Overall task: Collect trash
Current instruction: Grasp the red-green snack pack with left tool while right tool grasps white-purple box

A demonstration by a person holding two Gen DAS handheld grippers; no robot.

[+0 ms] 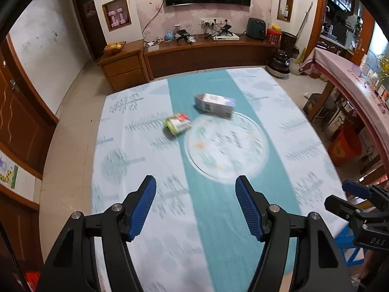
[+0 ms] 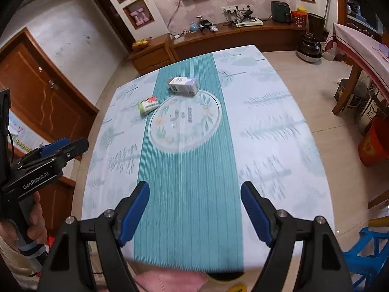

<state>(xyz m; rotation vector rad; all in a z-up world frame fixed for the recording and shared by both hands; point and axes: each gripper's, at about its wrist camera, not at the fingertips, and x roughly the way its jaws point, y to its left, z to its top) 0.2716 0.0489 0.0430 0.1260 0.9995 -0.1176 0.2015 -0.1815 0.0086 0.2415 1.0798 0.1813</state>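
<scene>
Left gripper (image 1: pixel 195 187) and right gripper (image 2: pixel 194 194) wide, empty, carton (image 1: pixel 215 104) and packet (image 1: pixel 177 124) well ahead

On the table (image 2: pixel 279 146), the carton (image 2: pixel 182 85) lies behind the printed circle (image 2: pixel 184 121); the packet (image 2: pixel 147 105) lies left of it.

Both wrist views overlook table (image 1: pixel 145 219) from near edge

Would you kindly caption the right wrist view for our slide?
Open right gripper faces a green packet and white carton on the tablecloth.
</scene>
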